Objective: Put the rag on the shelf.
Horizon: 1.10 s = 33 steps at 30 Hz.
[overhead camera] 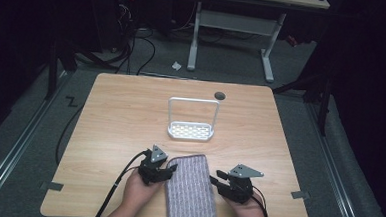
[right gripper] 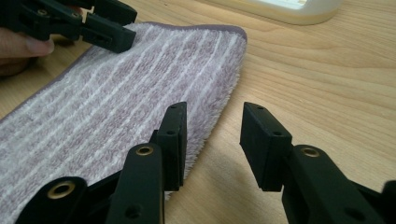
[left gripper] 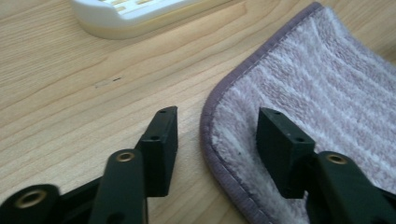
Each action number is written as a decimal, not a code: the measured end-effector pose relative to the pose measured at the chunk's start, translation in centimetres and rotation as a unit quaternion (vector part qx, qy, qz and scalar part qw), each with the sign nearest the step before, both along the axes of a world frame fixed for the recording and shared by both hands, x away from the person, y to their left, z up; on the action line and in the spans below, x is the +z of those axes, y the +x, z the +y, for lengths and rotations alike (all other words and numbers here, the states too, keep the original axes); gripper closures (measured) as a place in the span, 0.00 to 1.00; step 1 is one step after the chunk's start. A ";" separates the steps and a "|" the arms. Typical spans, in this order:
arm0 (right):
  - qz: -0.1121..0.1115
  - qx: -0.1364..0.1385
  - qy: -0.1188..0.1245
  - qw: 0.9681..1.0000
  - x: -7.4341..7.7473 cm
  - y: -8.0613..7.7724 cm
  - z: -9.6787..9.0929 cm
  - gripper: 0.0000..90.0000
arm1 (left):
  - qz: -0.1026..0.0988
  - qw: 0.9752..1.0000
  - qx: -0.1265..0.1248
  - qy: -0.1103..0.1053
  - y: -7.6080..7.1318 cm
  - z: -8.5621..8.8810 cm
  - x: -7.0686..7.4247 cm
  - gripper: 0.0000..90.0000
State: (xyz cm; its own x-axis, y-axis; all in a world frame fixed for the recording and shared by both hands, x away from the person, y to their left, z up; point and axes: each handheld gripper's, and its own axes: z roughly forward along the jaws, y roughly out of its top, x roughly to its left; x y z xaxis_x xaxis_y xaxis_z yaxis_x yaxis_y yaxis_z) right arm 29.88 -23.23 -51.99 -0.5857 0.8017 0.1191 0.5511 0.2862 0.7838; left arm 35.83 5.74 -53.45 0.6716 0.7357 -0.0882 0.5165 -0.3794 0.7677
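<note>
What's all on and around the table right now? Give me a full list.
towel: one, mauve with pale stripes, near table edge, between the grippers
rack: one, white, with tall hoop handle, table middle
table: one, light wood
dark round spot: one, far table edge
desk frame: one, white, on floor beyond table
cables: several, black, floor at far left
left gripper: one, black, jaws open astride towel's left edge
right gripper: one, black, jaws open astride towel's right edge
hands: two, at near edge
</note>
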 end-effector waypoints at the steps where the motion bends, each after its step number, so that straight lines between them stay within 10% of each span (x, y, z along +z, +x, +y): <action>1: 0.001 -0.003 0.001 1.000 0.0 0.0 0.0 0.68 | 0.006 1.000 0.002 -0.011 -0.1 0.0 0.0 0.61; 12: 0.003 0.002 -0.002 1.000 -0.2 0.0 0.2 0.60 | 0.023 0.997 -0.002 -0.072 -0.7 0.8 0.0 0.52; 19: -0.002 0.003 -0.024 1.000 0.4 0.9 1.3 0.53 | 0.017 0.999 -0.013 -0.027 -0.9 -0.2 -0.1 0.71; 29: 0.025 -0.039 -0.057 0.997 -0.9 5.6 4.7 0.53 | 0.055 0.996 -0.006 -0.065 -0.4 0.9 -0.2 0.88; 33: 0.009 -0.028 -0.054 0.998 -1.2 4.7 5.4 0.79 | 0.002 1.000 -0.021 -0.002 -1.4 0.0 0.0 0.88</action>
State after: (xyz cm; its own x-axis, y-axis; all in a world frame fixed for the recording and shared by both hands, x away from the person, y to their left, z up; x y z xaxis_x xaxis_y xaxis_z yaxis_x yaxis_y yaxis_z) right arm 34.59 -17.84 -53.14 -0.5386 0.8416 0.0394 0.5820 0.3378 0.7398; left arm 34.44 5.77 -53.46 0.7015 0.7065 -0.0933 0.5033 -0.3984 0.7668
